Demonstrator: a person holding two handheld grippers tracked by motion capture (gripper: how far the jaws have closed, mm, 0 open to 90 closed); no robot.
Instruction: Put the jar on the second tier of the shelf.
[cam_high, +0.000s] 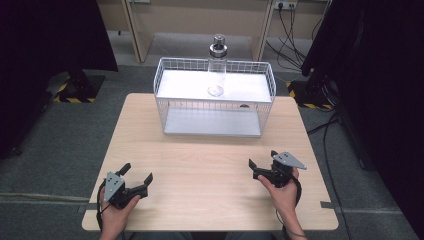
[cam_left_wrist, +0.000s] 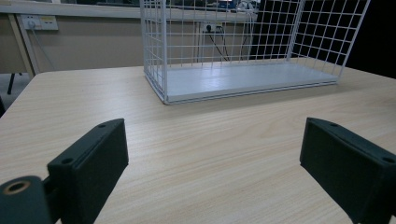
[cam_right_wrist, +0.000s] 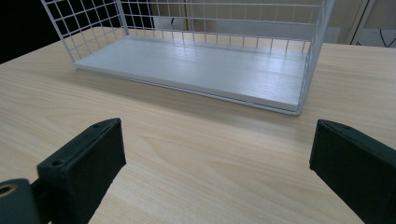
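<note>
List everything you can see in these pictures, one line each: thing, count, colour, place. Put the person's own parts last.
Wire shelf rack: one, white, two tiers, far middle of the table.
Bottle: one, clear with a silvery cap, upright on the rack's top tier.
Table: one, light wood, centre.
Floor: grey carpet, around the table.
Wall socket: one, white, on the beige wall behind.
Left gripper: one, black, near left of the table, jaws open.
Right gripper: one, black, near right, jaws open.
Hands: two, holding the grippers.

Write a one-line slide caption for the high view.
Two open grippers, left and right, rest on the wooden table before a white wire shelf bearing a clear bottle.
</note>
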